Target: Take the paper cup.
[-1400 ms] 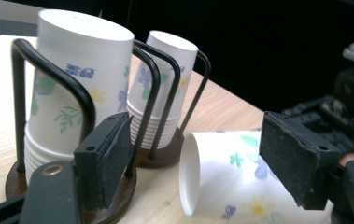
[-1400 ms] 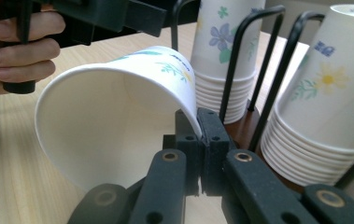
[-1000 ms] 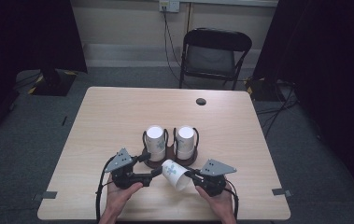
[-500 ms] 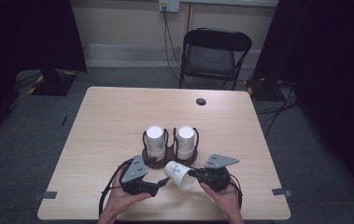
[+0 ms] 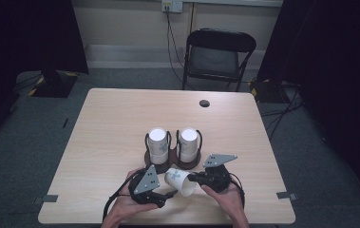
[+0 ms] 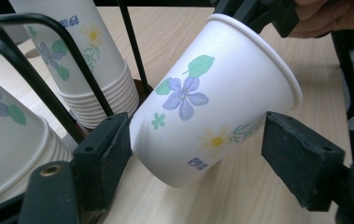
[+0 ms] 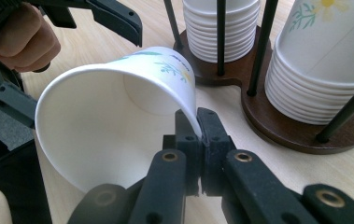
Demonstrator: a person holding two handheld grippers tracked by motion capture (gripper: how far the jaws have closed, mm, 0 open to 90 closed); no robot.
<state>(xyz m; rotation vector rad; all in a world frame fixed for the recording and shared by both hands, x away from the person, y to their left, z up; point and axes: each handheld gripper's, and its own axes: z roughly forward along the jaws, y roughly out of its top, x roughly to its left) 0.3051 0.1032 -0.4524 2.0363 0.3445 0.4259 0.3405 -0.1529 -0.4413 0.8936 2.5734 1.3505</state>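
On pale wooden table [image 5: 116, 123], right claw [image 7: 197, 122] clamped on paper cup [image 7: 104, 121], left claw [image 6: 195, 154] apart

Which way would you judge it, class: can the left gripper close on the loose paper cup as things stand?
Probably yes. The paper cup already lies between the left gripper jaws, nothing blocking; the right gripper pinches its rim.

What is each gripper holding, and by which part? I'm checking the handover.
The right gripper pinches the paper cup by its rim. The left gripper straddles the cup's base, one pad apart, holding nothing.
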